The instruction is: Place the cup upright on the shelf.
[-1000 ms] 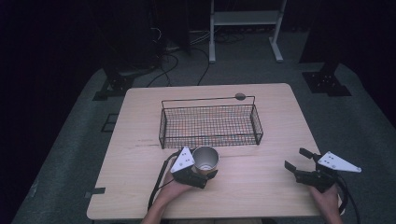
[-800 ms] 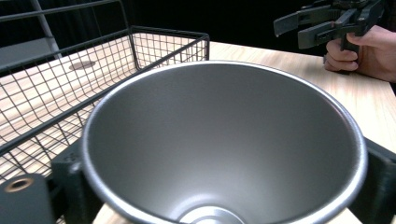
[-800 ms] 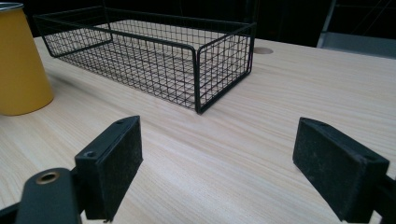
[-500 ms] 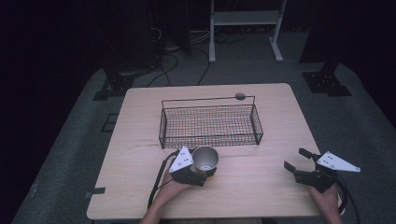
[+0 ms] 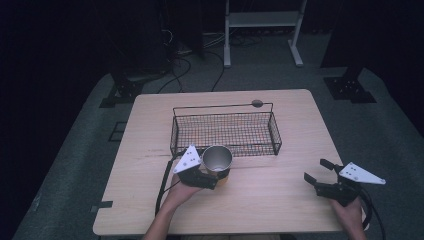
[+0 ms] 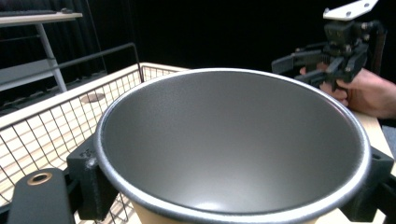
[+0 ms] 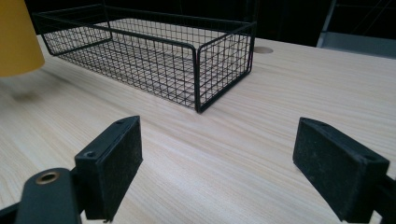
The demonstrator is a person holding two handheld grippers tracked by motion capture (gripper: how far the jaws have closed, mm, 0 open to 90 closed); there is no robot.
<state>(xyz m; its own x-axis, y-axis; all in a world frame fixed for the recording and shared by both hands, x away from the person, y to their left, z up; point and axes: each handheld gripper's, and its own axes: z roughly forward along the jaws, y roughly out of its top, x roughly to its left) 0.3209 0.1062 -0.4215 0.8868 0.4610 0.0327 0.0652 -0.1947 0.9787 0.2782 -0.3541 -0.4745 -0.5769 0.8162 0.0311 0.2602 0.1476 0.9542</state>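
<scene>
- In the high view, the left gripper (image 5: 216, 176) was in the lower middle of the frame, and its jaws were clenched around the cup (image 5: 217, 160).
- The cup stood upright, with its opening to the top; its inside looked grey metal and its outside was yellow (image 7: 16, 37).
- In the left gripper view, the cup's rim (image 6: 232, 144) took most of the frame, with a black jaw pressed to it at each side.
- The right gripper (image 5: 317, 171) was in the lower right of the high view, well apart from the cup; its jaws were released and had nothing between them.
- Under both grippers was the wooden table (image 5: 280, 200).
- Farther, in the centre of the high view, the black wire basket (image 5: 225, 132) stood just behind the cup.
</scene>
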